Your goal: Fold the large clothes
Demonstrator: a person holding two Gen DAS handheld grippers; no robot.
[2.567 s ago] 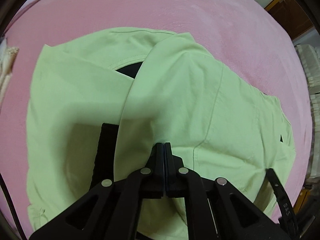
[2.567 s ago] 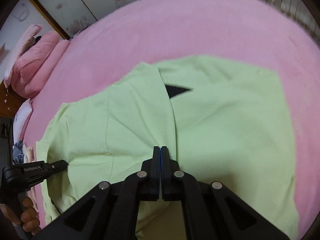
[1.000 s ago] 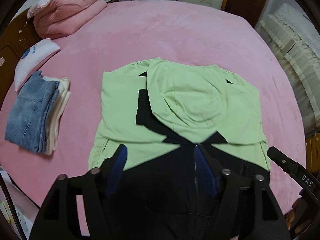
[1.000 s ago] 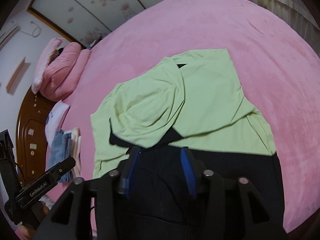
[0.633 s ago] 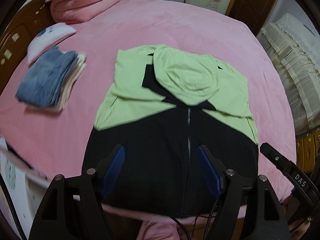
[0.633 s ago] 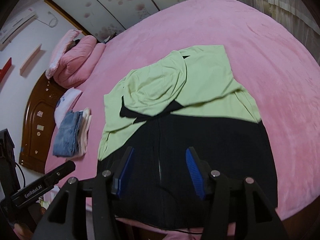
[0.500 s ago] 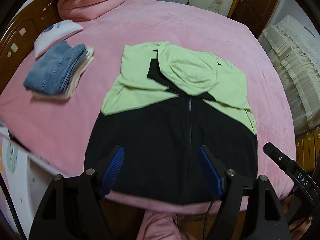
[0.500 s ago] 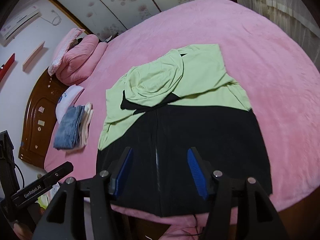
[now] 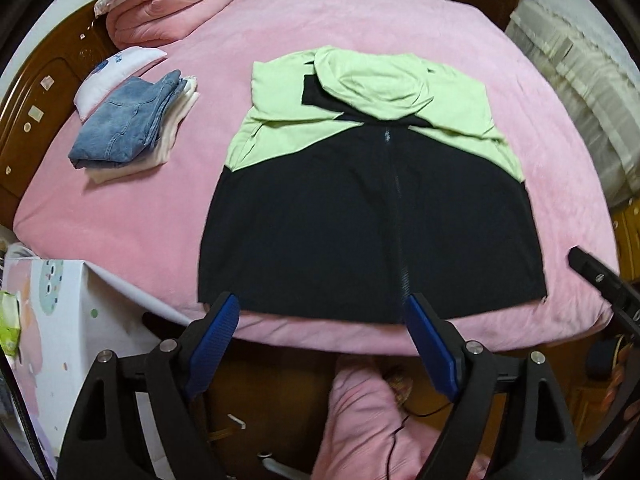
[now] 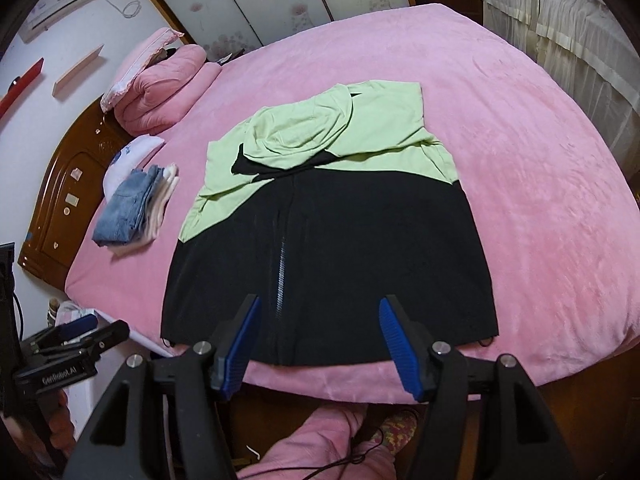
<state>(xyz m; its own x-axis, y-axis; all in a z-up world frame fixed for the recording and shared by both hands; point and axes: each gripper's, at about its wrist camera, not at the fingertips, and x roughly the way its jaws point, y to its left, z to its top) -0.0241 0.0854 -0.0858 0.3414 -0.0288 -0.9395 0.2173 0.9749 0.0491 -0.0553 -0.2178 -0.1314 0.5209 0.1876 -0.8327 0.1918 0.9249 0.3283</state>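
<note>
Left wrist view: you have pulled back from the jacket [image 9: 372, 216] since a second ago, and the hood and sleeves now lie folded in over its green top. Your left tool [image 9: 322, 344] is opening wide, nothing between the pads. The jacket lies flat on the bed [image 9: 168, 216], hem at the near edge; jeans [image 9: 124, 124] sit well left.

Right wrist view: the right tool [image 10: 318, 346] is opening too, empty. Bare bed lies right of the jacket [image 10: 340, 240]; the bottom-up fold looks next.
</note>
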